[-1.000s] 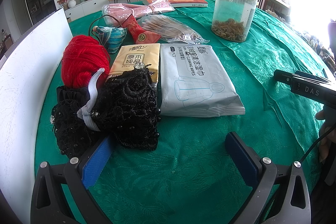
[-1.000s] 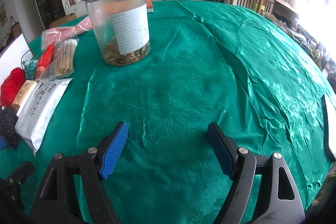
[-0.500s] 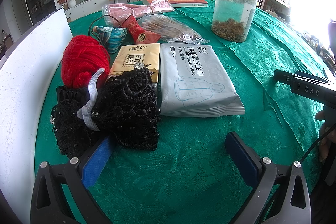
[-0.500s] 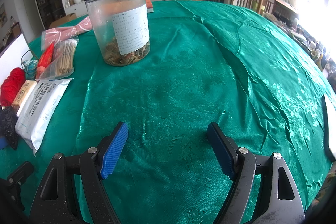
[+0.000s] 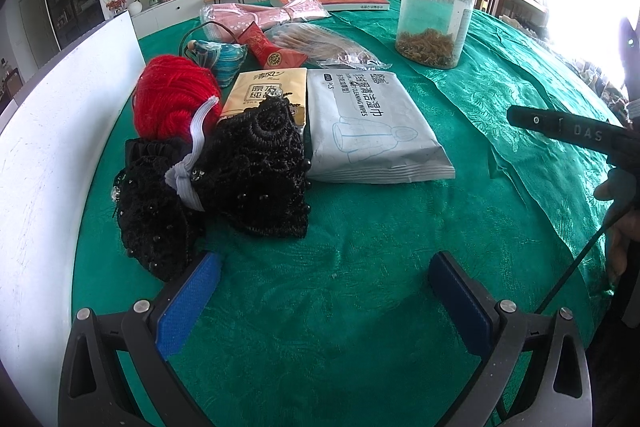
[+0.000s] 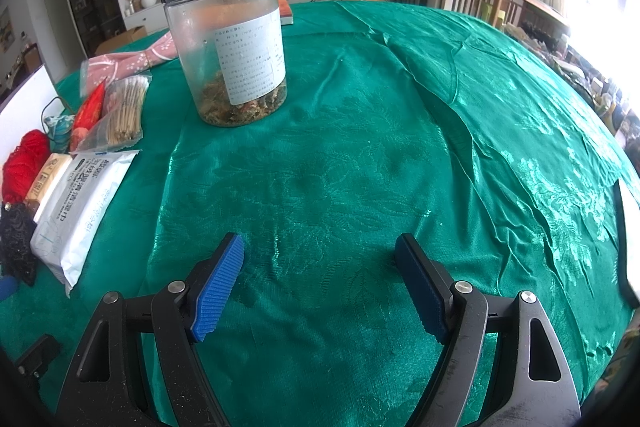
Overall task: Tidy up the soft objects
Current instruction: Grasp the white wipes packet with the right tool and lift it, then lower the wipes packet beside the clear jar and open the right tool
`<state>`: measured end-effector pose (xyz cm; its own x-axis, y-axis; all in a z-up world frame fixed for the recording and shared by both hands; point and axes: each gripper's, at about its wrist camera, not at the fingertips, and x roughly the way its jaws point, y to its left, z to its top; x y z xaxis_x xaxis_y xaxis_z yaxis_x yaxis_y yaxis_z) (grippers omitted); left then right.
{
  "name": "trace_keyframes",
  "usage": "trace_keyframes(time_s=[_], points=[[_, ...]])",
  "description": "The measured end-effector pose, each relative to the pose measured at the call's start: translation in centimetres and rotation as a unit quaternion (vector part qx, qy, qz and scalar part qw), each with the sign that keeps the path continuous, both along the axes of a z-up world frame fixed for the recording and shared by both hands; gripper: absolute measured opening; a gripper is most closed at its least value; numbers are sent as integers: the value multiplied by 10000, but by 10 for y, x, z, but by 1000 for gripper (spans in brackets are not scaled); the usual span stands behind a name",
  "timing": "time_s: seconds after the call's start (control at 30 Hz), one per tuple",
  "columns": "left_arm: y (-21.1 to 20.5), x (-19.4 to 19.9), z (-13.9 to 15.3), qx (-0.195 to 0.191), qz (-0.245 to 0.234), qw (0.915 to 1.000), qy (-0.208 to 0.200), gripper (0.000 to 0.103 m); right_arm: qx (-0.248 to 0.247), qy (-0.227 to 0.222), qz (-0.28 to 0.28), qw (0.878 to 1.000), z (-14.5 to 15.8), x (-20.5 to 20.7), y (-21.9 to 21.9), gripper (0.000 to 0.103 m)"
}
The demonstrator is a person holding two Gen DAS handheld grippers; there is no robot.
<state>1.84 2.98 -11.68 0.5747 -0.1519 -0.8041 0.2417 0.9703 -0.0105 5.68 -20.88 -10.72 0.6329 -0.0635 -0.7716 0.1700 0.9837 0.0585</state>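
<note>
A black lace bundle (image 5: 224, 183) tied with a white elastic band lies on the green tablecloth (image 5: 360, 267) just beyond my left gripper (image 5: 324, 267), which is open and empty. Behind it sit a red yarn ball (image 5: 172, 95), a yellow tissue pack (image 5: 264, 91) and a white wet-wipes pack (image 5: 368, 123). My right gripper (image 6: 320, 267) is open and empty over bare cloth, with the wipes pack (image 6: 80, 203), the yarn (image 6: 24, 167) and the lace (image 6: 16, 239) far to its left.
A clear jar (image 5: 436, 15) with a black lid stands at the back, and it also shows in the right wrist view (image 6: 232, 51). A bag of sticks (image 5: 328, 43), a red pouch (image 5: 272, 51), a blue pouch (image 5: 224, 55) and a pink bag (image 5: 260, 15) lie behind. A white board (image 5: 48, 131) borders the left.
</note>
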Motion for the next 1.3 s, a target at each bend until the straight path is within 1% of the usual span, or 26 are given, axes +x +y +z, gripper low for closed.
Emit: trace_keyframes(time_s=[0.03,0.07,0.1,0.13,0.2,0.27,0.3,0.37,0.47,0.53,0.57,0.63,0.73,0.83,0.93,1.07,1.2,1.27,1.3], points=[[0,0,0,-2,1,10000,-6,103,262,-182,244,9992,7,-3,8,81],[-1,0,0,-2,6,10000,-9,103,378,-359,568,9970,16,-4,21,81],[-1,0,0,4,8,10000,-3,103,345,-455,891,9944,24,-3,38,81],[-1,0,0,19,7,10000,14,103,251,-443,1230,9911,29,1,58,81],[1,-4,1,22,35,10000,82,103,197,-201,1681,9854,31,17,92,80],[3,-12,1,18,33,9999,121,103,336,175,1952,9800,24,37,120,80],[5,-17,2,52,20,9999,126,103,349,361,2034,9778,20,45,132,80],[9,-25,2,98,29,9999,84,103,175,671,2095,9753,9,56,153,80],[17,-30,1,-5,127,9999,114,103,188,799,1963,9771,4,62,165,82],[19,-30,0,6,171,9998,80,103,202,846,1889,9781,2,62,167,82],[18,-30,0,18,167,9998,81,103,228,865,1899,9777,0,63,168,85],[18,-31,-1,26,171,9998,89,103,280,887,1995,9755,-6,63,164,86],[19,-33,0,24,169,9998,85,103,69,806,2215,9718,-7,60,164,83],[19,-34,0,38,137,9998,103,103,-20,868,2095,9739,-6,54,158,81],[20,-34,0,43,124,9999,95,103,-10,804,1803,9803,-6,41,137,81],[20,-33,1,48,141,9998,135,103,-57,706,1307,9889,-6,23,98,81],[17,-28,2,68,144,9995,275,103,-163,666,747,9949,-6,9,49,82],[14,-23,2,62,129,9993,346,103,-310,630,461,9965,-7,6,21,82],[10,-22,3,49,109,9992,372,103,-291,599,321,9973,-7,7,5,82]])
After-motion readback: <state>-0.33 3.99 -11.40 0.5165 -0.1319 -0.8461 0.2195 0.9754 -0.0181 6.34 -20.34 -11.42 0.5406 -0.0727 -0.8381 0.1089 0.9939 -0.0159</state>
